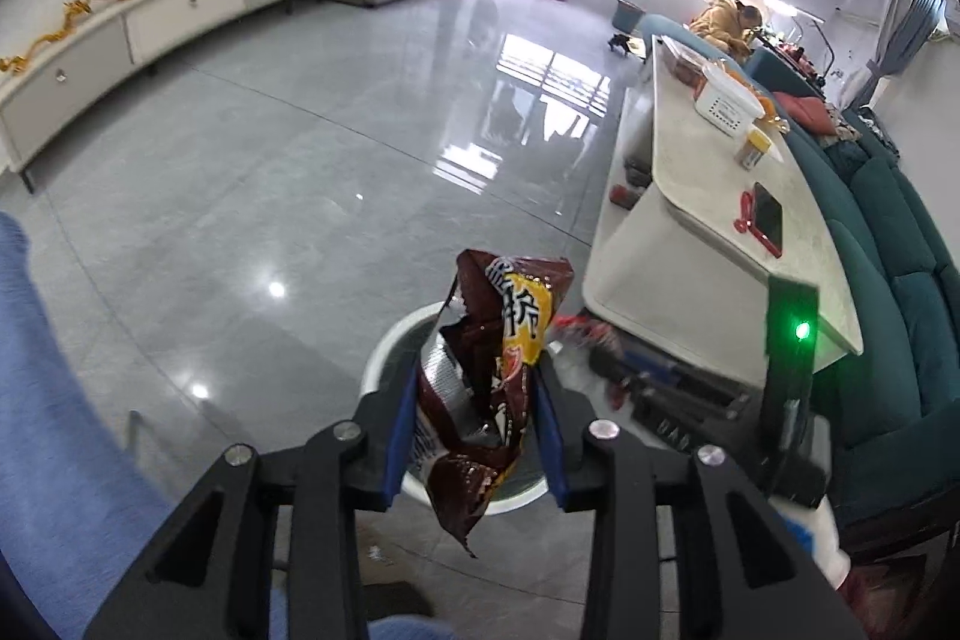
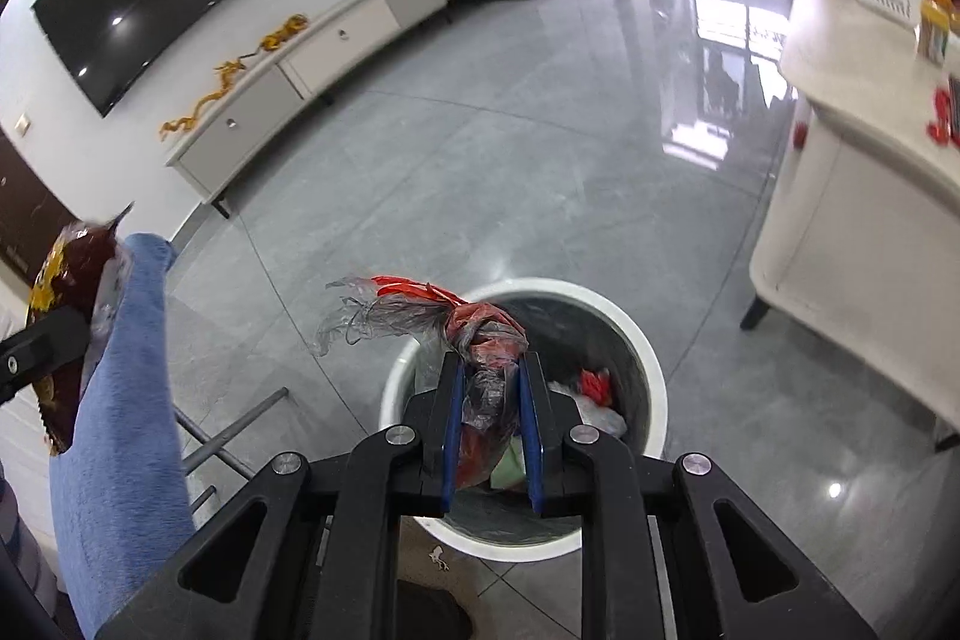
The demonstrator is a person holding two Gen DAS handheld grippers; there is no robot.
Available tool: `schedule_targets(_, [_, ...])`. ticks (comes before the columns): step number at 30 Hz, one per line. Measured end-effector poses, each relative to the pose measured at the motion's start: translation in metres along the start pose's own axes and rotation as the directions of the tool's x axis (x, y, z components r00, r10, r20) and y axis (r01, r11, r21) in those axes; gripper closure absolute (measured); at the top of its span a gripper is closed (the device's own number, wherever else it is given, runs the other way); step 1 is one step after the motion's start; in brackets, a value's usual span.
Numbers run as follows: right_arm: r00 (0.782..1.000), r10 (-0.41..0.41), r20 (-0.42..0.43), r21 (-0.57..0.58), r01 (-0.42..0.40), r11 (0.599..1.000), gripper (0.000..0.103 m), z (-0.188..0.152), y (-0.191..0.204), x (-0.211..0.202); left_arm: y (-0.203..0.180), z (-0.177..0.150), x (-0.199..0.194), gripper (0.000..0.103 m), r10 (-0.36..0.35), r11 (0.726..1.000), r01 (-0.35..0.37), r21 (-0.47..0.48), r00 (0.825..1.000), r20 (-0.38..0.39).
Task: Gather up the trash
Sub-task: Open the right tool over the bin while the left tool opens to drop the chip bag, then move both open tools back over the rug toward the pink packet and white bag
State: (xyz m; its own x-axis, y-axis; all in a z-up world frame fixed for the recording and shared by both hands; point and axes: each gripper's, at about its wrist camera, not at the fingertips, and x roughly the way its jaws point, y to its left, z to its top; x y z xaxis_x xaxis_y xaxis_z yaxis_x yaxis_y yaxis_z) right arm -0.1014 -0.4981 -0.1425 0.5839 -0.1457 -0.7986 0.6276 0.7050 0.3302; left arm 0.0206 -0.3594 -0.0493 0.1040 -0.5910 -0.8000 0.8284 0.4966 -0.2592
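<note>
My left gripper (image 1: 477, 388) is shut on a crumpled dark-red and yellow snack bag (image 1: 495, 370) and holds it above a white round trash bin (image 1: 390, 346). My right gripper (image 2: 491, 385) is shut on a wad of clear and red plastic wrapper (image 2: 480, 340), held over the near rim of the same bin (image 2: 651, 376). The bin holds white and red trash (image 2: 591, 394). The snack bag also shows at the left edge of the right wrist view (image 2: 66, 292). The right gripper's body (image 1: 708, 400) shows in the left wrist view.
A white low table (image 1: 720, 220) stands right of the bin, with a phone (image 1: 768, 217), a jar (image 1: 753, 148) and a white basket (image 1: 729, 100). A teal sofa (image 1: 888, 244) lies behind it. A TV cabinet (image 2: 312, 64) lines the far wall. Grey tile floor (image 1: 300, 172) surrounds the bin.
</note>
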Motion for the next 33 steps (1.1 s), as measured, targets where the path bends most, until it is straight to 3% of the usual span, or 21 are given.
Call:
schedule_targets(3, [1.000,-0.011,-0.017,0.025,0.012,1.000,0.072,-0.005,-0.012,0.009,-0.006,0.008,0.019,0.050,-0.026,1.000,0.026,-0.008,0.999,-0.020])
schedule_targets(6, [1.000,-0.016,-0.026,0.045,0.017,0.999,0.062,-0.008,-0.018,0.016,-0.010,0.011,0.030,0.047,-0.040,0.999,0.039,-0.016,0.999,-0.027])
schedule_targets(12, [0.999,-0.029,-0.036,0.066,0.031,0.997,0.059,-0.012,-0.027,0.021,-0.023,0.014,0.041,0.047,0.002,1.000,-0.002,-0.003,1.000,-0.031])
schedule_targets(18, [0.999,-0.041,0.000,0.060,0.041,0.997,0.059,-0.007,-0.026,0.007,-0.022,0.008,0.013,0.047,0.089,0.996,-0.089,-0.001,0.995,0.033])
schedule_targets(21, [0.999,-0.041,0.031,0.050,0.040,0.998,0.057,-0.006,-0.021,-0.008,-0.022,0.006,-0.010,0.047,0.155,0.988,-0.156,0.007,0.983,0.097])
schedule_targets(25, [0.996,-0.041,0.074,0.026,0.039,0.999,0.055,-0.003,-0.011,-0.032,-0.022,-0.001,-0.044,0.043,0.253,0.966,-0.258,0.006,0.948,0.191])
schedule_targets(33, [0.989,-0.024,0.143,-0.054,0.032,0.998,0.053,0.005,0.027,-0.069,-0.011,-0.021,-0.097,0.039,0.362,0.929,-0.367,-0.038,0.884,0.297])
